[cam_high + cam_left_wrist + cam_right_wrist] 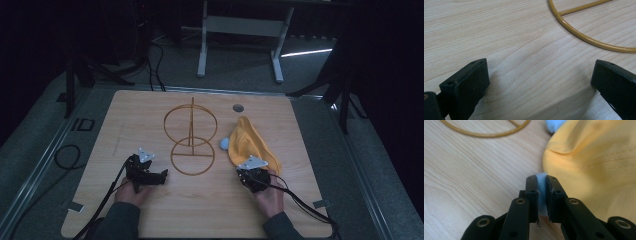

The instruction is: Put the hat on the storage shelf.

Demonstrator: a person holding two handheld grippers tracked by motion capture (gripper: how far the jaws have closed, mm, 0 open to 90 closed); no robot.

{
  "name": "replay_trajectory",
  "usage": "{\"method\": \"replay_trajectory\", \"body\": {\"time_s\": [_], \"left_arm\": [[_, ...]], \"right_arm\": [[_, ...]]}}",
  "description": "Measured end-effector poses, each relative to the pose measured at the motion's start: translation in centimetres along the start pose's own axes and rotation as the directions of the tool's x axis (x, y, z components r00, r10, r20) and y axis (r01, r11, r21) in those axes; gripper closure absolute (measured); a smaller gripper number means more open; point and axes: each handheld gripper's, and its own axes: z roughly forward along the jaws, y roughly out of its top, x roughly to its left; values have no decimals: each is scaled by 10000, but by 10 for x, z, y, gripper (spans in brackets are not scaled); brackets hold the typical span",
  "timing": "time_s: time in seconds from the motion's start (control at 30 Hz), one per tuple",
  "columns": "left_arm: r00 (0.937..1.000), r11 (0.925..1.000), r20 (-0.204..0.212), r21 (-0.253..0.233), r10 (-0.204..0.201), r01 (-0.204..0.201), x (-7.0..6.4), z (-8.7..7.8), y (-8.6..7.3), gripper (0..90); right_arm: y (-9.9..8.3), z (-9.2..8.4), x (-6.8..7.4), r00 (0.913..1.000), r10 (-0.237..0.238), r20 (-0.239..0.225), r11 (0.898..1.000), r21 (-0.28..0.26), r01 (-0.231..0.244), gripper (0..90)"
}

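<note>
A yellow cloth cap lies on the wooden table, right of a gold wire stand with two rings. A light blue piece shows at the cap's left edge. My right gripper sits at the cap's near end. In the right gripper view its jaws are shut on a light blue edge of the yellow cap. My left gripper rests low over bare wood, left of the stand's flat ring. Its jaws stand wide open with nothing between them, the ring just ahead.
A round grommet hole sits near the table's far edge. A black cable loops on the floor to the left. The legs of another desk stand beyond the table. Bare wood lies between my two hands.
</note>
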Motion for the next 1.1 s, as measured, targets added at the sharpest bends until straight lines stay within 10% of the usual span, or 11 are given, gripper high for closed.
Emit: {"method": "replay_trajectory", "body": {"time_s": [0.77,1.1], "left_arm": [[10000,10000,2,-21,-28,28,0,0,0,19],[10000,10000,8,-1,-26,26,0,0,0,19]], "right_arm": [[40,-45,-23,9979,-482,435,9916,-1179,530,826],[60,-75,-35,9978,-651,-105,9722,-2259,611,830]]}}
